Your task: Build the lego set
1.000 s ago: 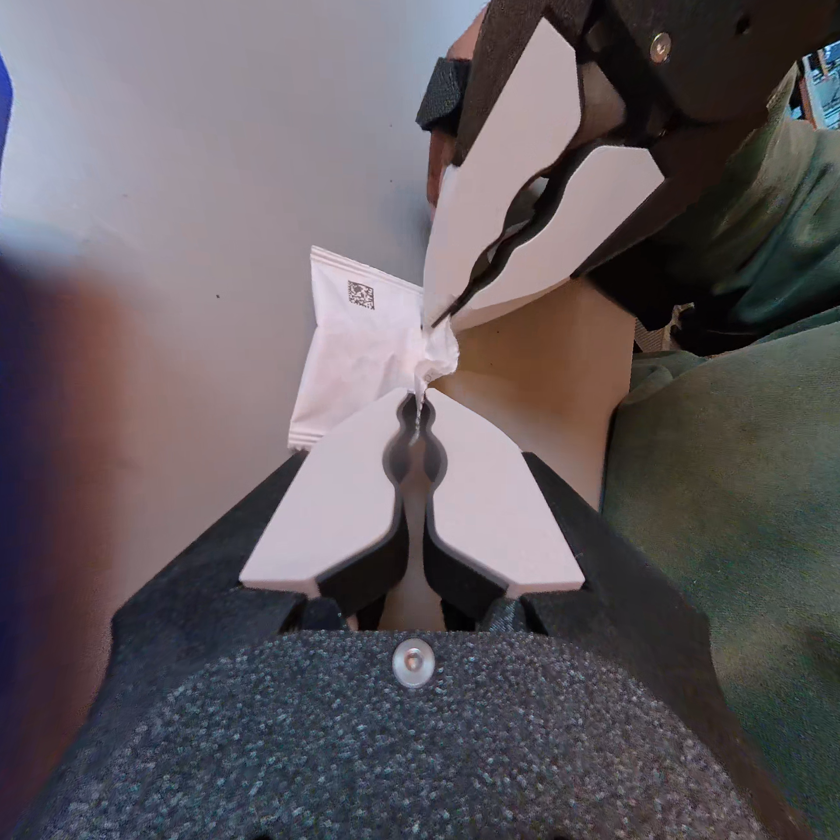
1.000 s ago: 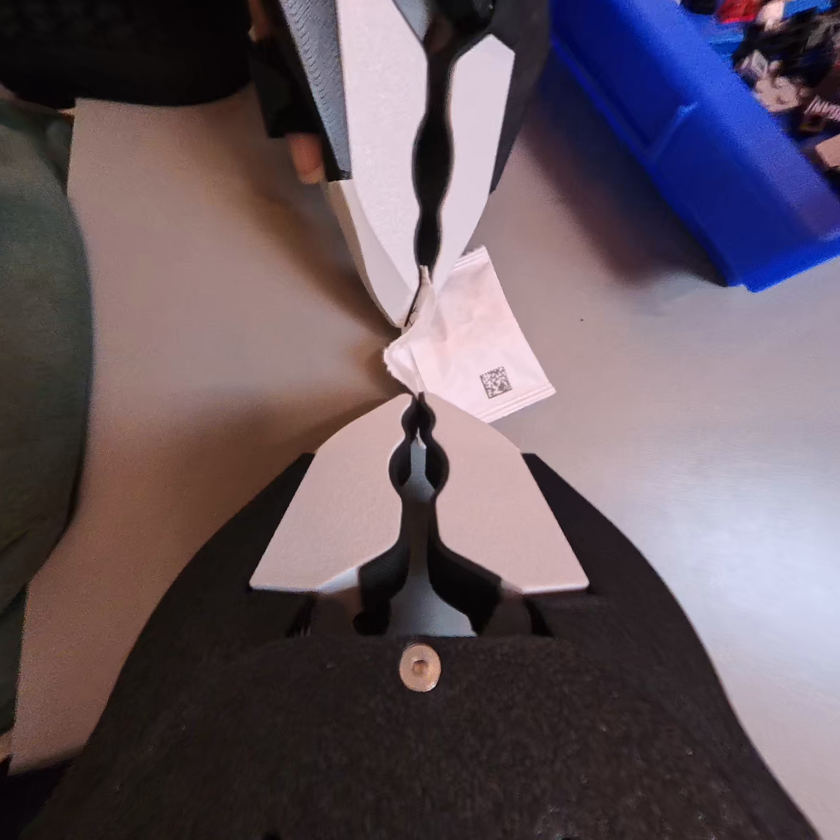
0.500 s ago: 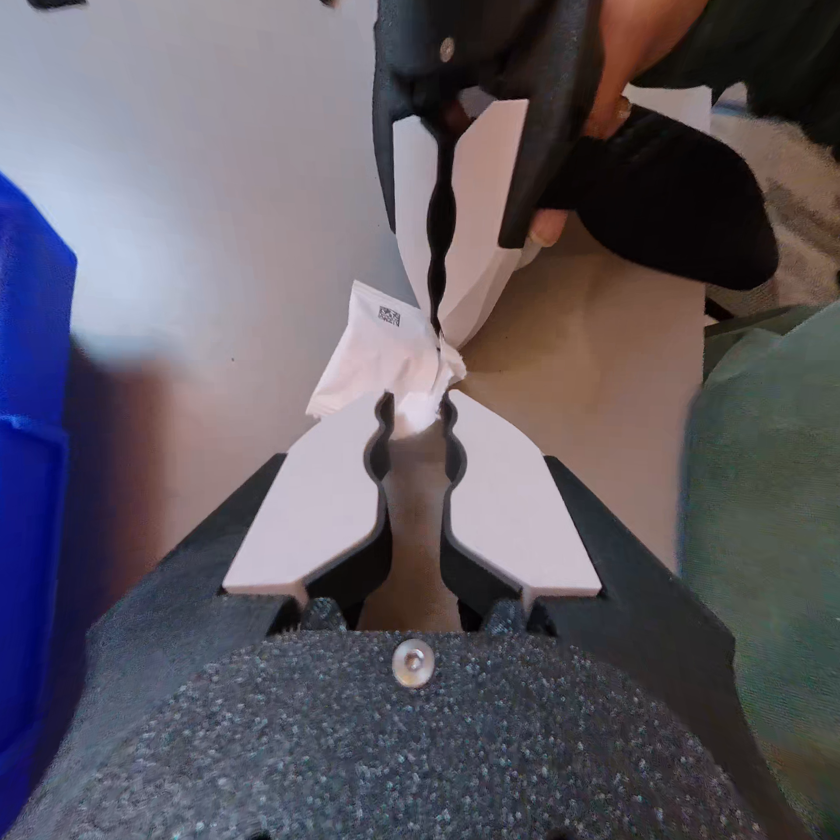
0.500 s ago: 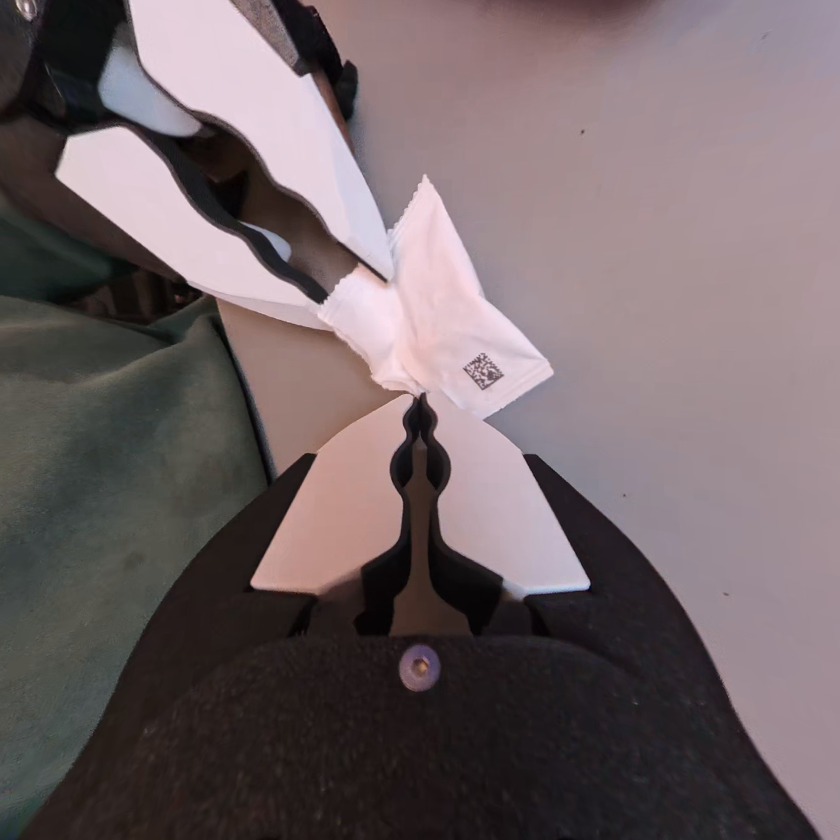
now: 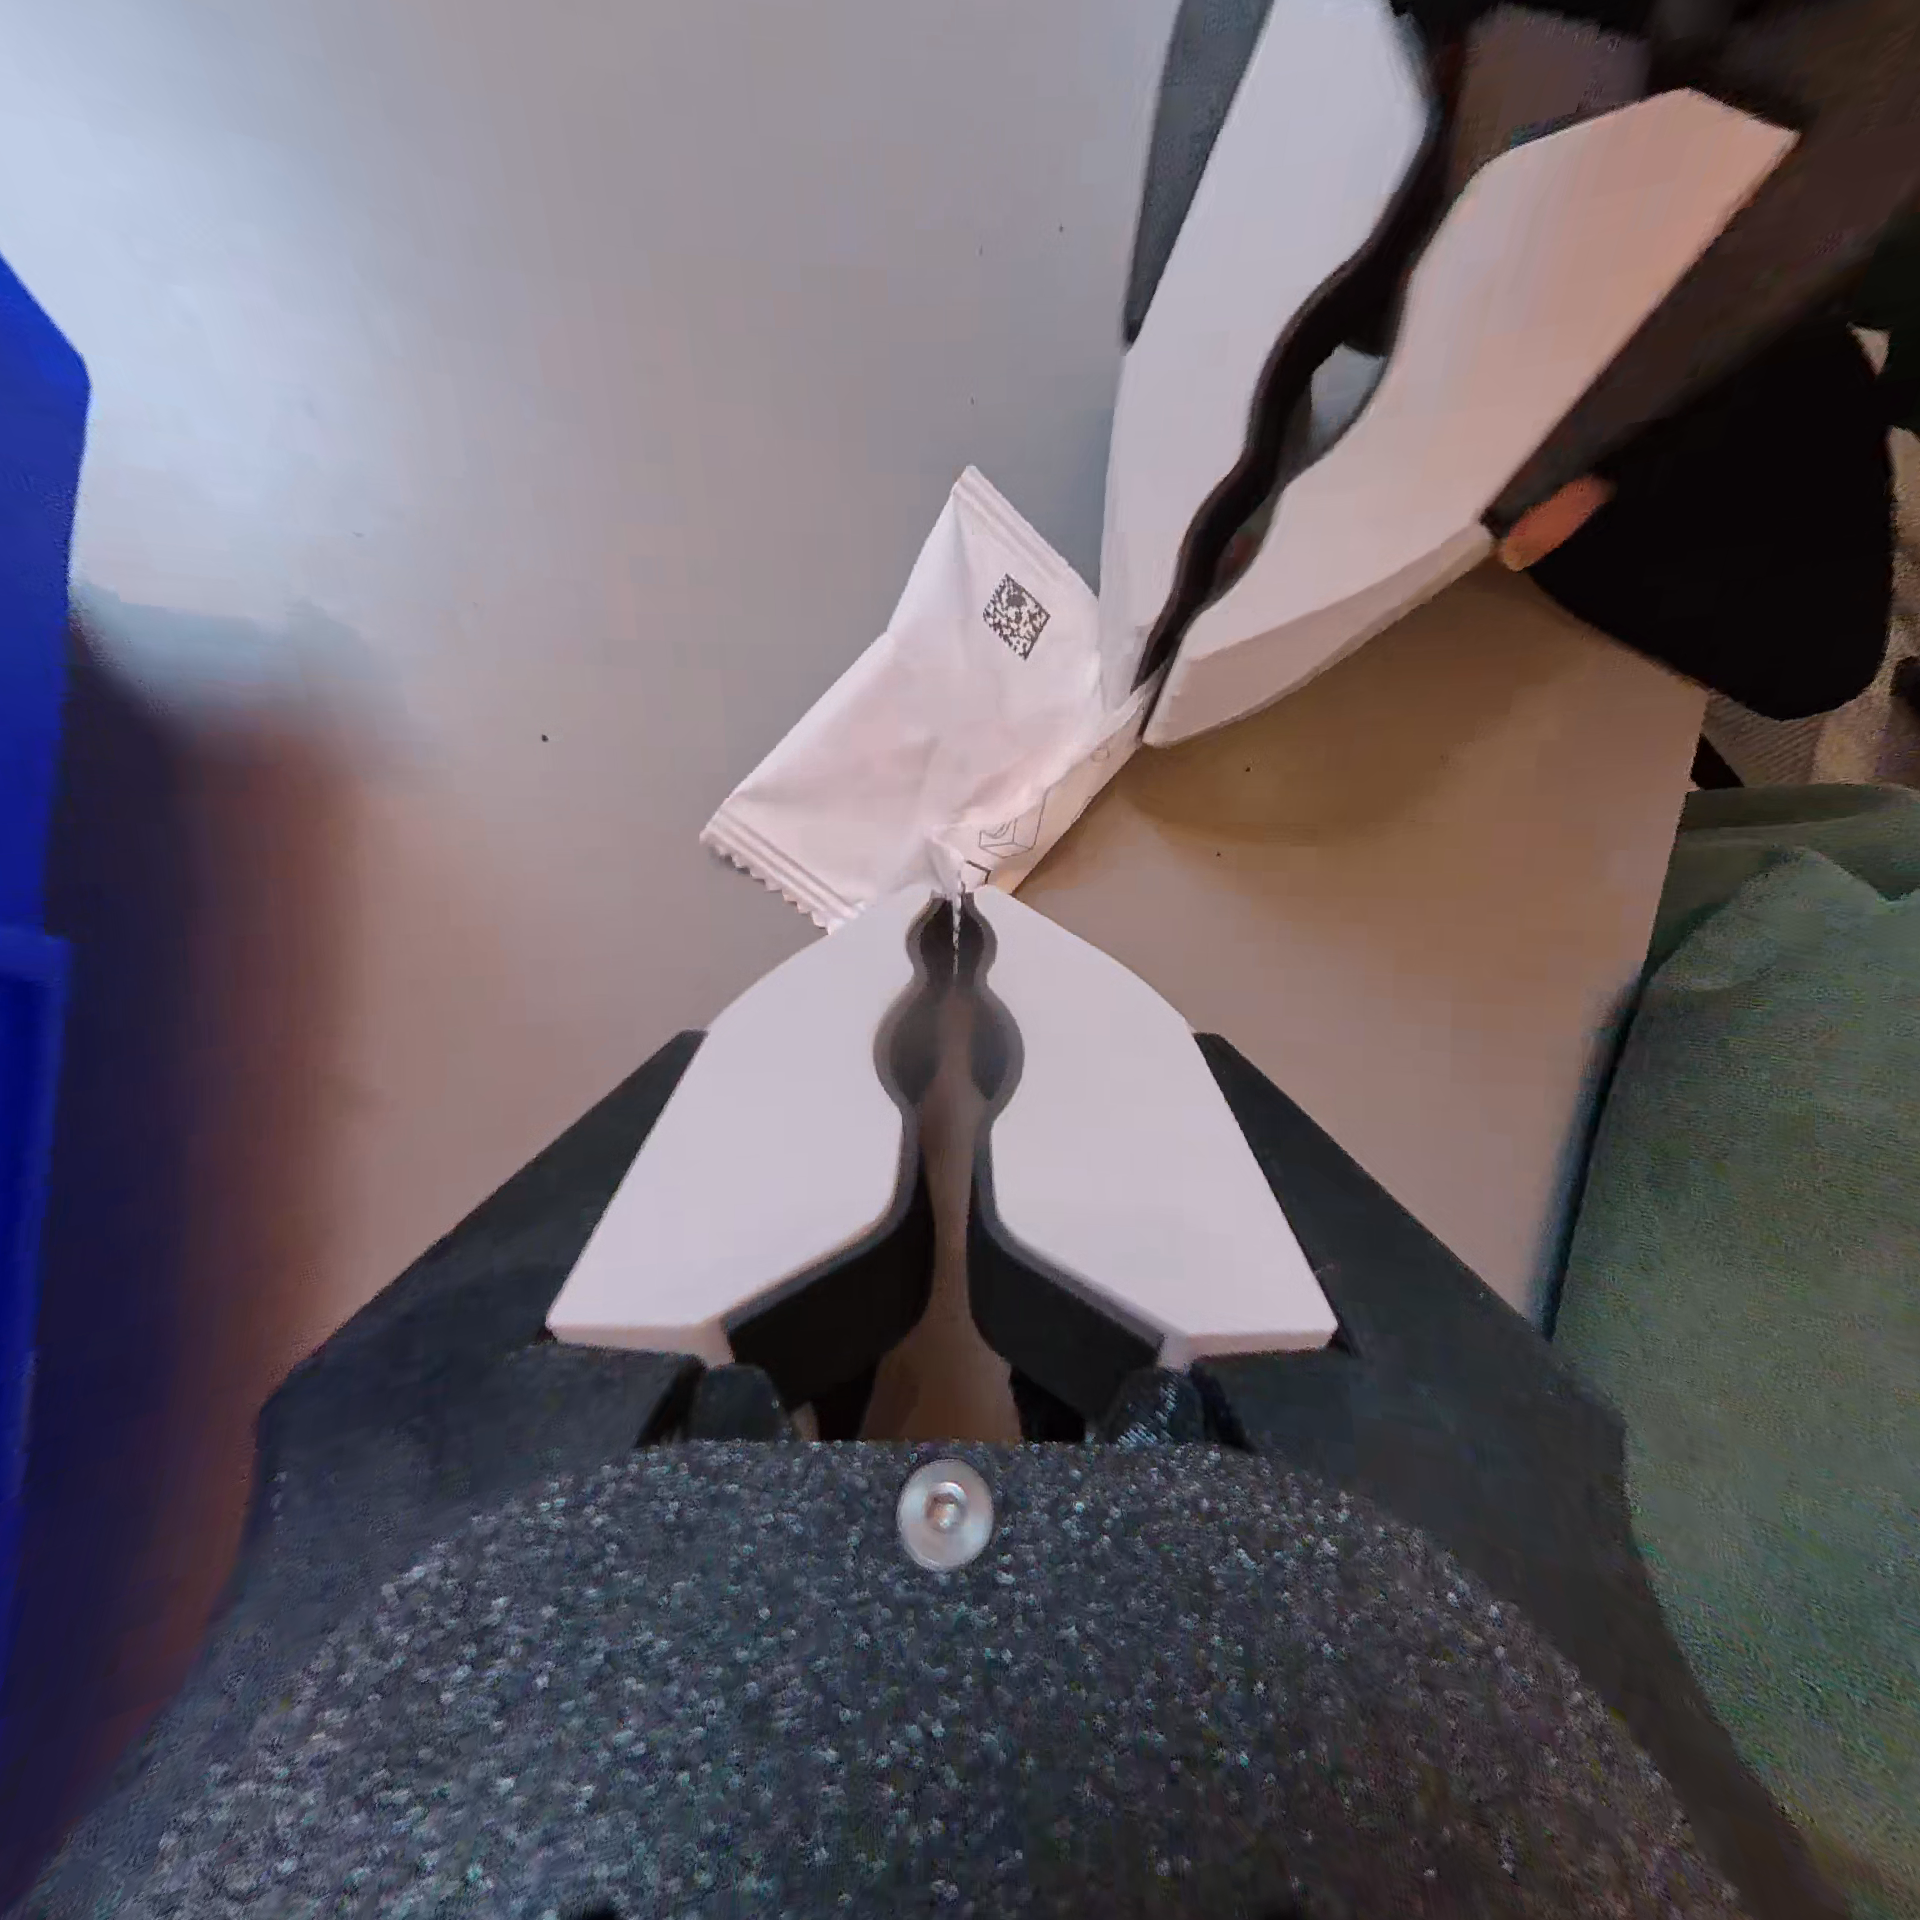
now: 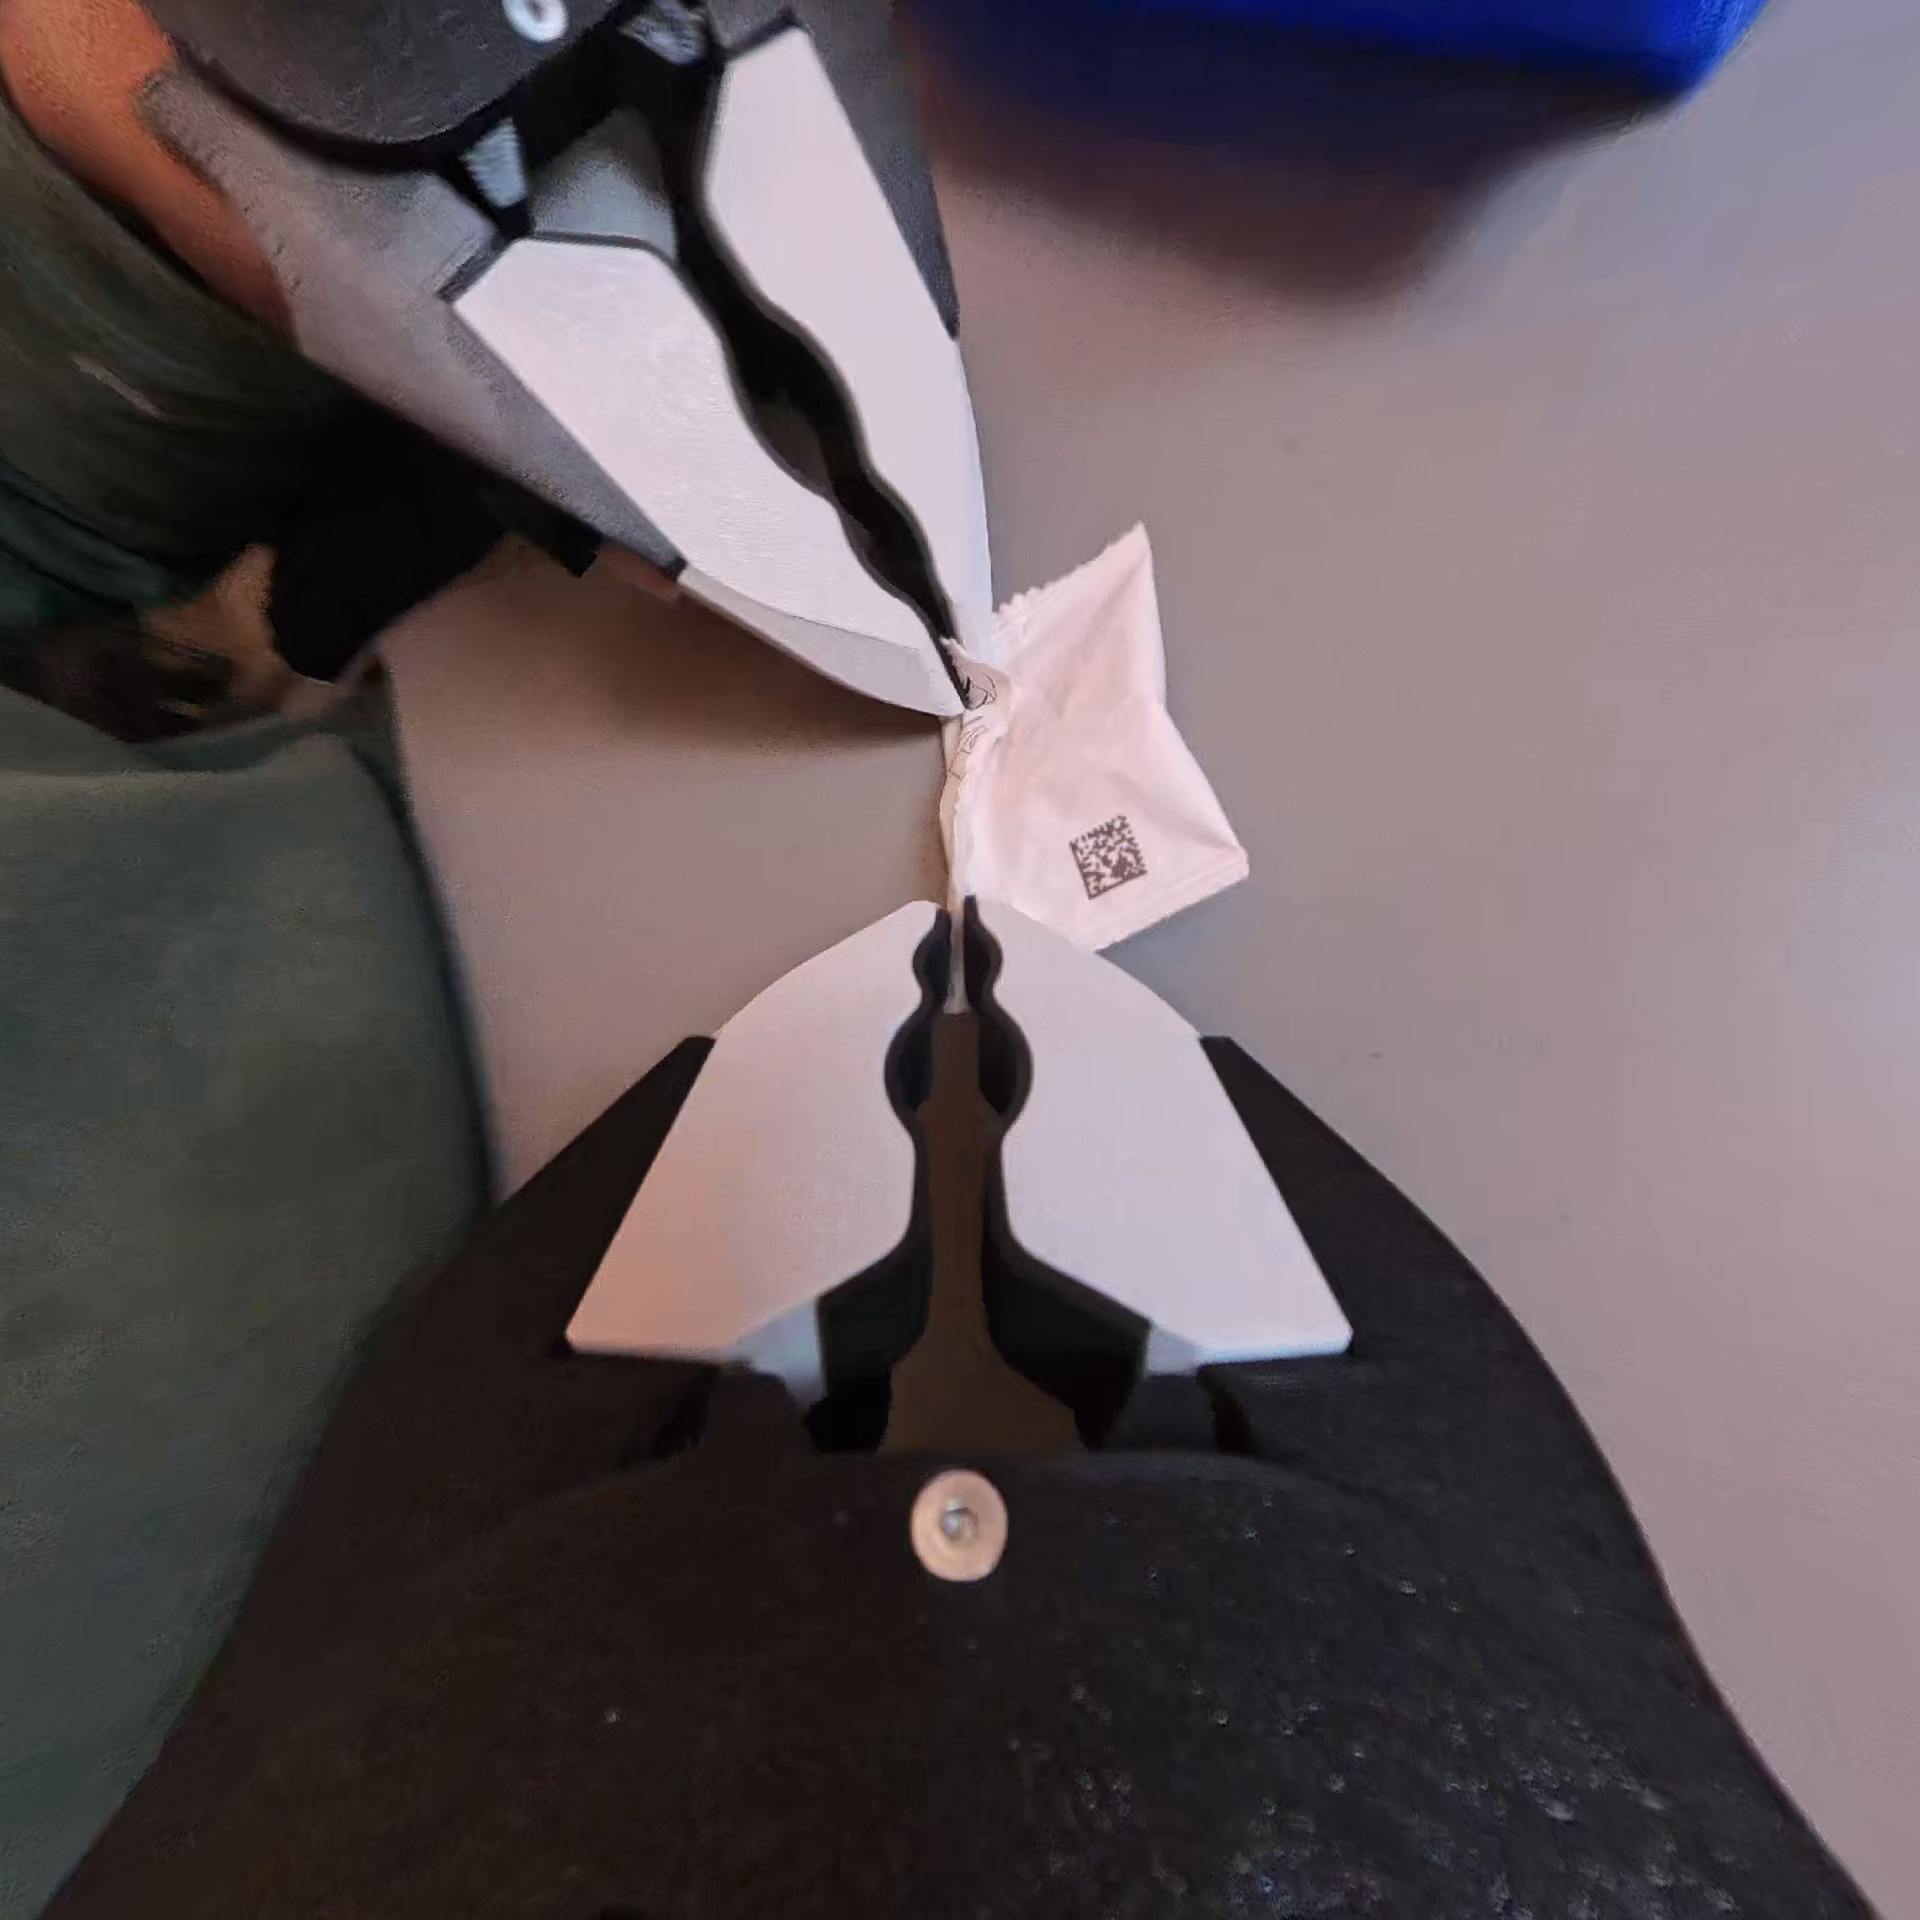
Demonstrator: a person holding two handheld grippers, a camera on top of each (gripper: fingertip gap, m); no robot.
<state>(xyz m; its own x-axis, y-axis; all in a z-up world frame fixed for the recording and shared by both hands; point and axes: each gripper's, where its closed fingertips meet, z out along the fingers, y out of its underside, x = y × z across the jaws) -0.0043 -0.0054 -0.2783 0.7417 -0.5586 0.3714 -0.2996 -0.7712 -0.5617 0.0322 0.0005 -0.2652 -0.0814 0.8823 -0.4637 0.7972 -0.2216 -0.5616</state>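
Small white paper sachet (image 5: pixel 935 727) hangs above the grey tabletop (image 5: pixel 468 364), between the two grippers: left gripper (image 5: pixel 954 902) below it, right gripper (image 5: pixel 1143 717) up at its right corner. Blue plastic bin (image 5: pixel 31 727) far left, green-clothed person (image 5: pixel 1766 1143) right.

Half a second back the left tool (image 5: pixel 954 902) stood parted around the white sachet (image 5: pixel 935 727); now its fingertips pinch the sachet's crumpled edge again. The right tool (image 6: pixel 958 914) now approaches it at a slant in the left wrist view.
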